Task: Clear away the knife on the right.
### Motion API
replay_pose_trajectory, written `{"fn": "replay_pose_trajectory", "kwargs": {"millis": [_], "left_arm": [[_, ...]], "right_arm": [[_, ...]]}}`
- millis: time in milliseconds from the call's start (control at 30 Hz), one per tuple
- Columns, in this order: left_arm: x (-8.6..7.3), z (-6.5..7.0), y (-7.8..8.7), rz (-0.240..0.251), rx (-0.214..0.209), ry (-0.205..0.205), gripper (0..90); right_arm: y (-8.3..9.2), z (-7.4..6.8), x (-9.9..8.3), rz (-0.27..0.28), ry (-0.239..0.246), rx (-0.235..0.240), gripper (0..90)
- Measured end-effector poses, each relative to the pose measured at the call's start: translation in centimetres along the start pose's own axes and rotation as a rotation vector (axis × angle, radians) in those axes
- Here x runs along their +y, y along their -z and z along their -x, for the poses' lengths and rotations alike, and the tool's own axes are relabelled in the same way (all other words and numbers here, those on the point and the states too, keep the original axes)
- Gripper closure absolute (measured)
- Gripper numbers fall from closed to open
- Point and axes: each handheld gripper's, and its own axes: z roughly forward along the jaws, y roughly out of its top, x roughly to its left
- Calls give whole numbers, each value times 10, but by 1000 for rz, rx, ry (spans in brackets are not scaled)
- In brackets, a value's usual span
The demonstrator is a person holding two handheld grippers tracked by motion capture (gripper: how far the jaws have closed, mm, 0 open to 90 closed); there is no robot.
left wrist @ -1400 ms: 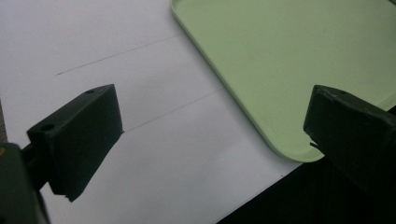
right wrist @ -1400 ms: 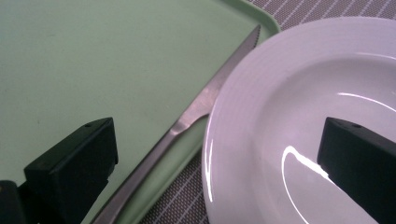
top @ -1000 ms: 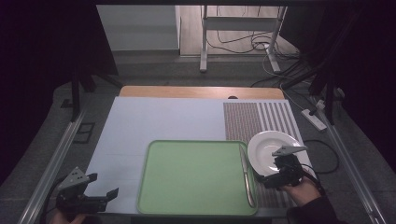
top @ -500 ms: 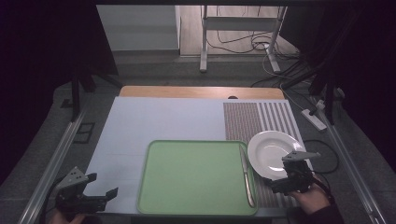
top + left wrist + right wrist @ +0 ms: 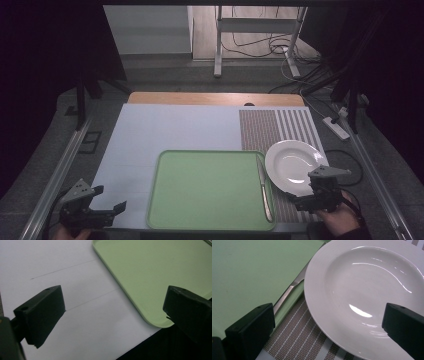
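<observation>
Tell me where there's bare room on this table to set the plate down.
The green tray is bare except for the knife on its right edge. The white mat behind and left of the tray is open. The plate and right gripper crowd the striped placemat's near end.

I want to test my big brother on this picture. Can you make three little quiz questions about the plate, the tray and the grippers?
1. True or false: the white plate sits inside the green tray.
2. Which gripper is nearest the plate: A) left gripper B) right gripper?
3. What metal thing lies along the tray's right edge?

Key:
1. False; it rests on the striped placemat beside the tray.
2. B.
3. A knife.
</observation>
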Motion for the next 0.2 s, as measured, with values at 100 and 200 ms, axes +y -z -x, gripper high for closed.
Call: {"fn": "replay_pose_trajectory", "kwargs": {"millis": [100, 200], "left_arm": [[0, 0, 0, 1, -1, 0, 38], [0, 0, 0, 1, -2, 1, 38]], "right_arm": [[1, -1, -1, -2, -2, -4, 0], [1, -1, -1, -13, 5, 0, 0]]}}
